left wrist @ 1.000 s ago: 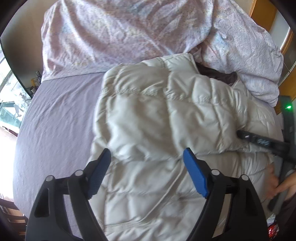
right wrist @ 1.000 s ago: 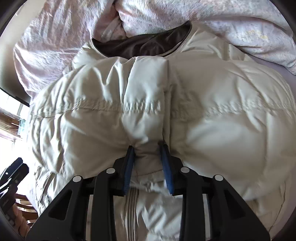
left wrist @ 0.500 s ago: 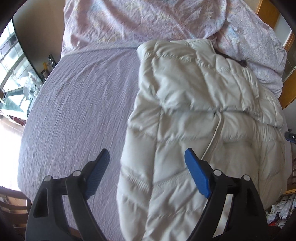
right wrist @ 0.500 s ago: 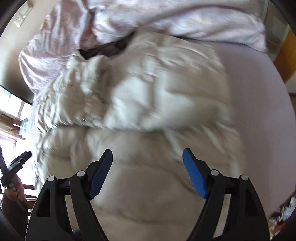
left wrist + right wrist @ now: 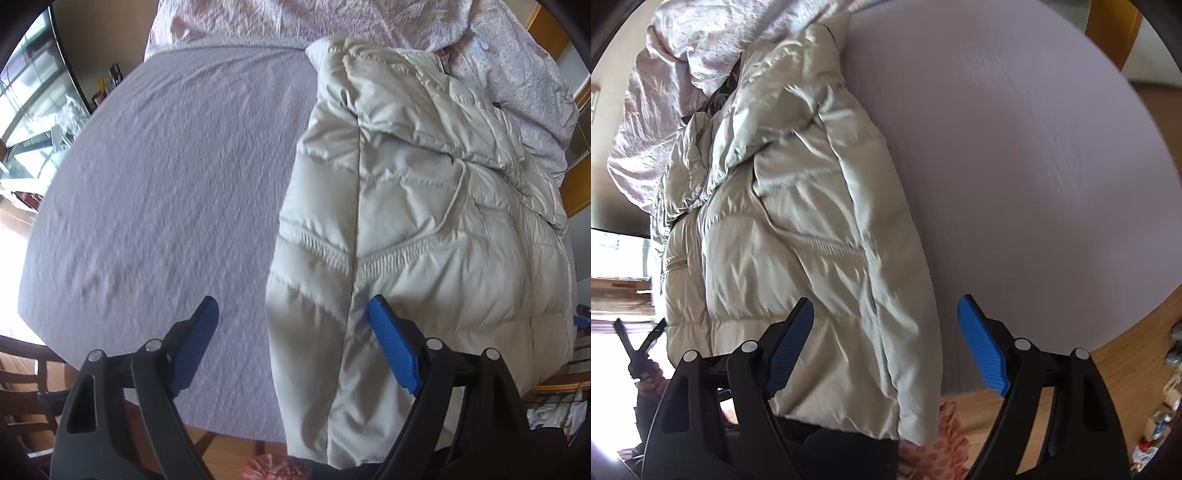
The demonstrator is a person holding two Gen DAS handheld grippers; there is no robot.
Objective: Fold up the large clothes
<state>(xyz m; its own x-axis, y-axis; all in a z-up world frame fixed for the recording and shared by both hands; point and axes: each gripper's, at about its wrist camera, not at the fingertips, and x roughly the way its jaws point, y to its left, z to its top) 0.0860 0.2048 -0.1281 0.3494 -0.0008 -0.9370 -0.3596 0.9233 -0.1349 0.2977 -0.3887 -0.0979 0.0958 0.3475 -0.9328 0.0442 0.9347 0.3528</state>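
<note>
A: What lies ahead of the grippers?
B: A lilac bedsheet [image 5: 155, 177], with a cream puffer jacket [image 5: 413, 229] lying lengthwise on it, hem hanging over the near edge.

A: And the grippers themselves?
B: The left gripper [image 5: 293, 345] and the right gripper [image 5: 886, 343] are both spread wide above the hem, gripping nothing.

Home bedroom: bed [image 5: 155, 192] (lilac sheet), duvet [image 5: 517, 74].

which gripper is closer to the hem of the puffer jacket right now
Neither clearly. The left gripper straddles the puffer jacket edge near the hem; the right gripper does likewise on the opposite edge. Both are open, holding nothing.
</note>
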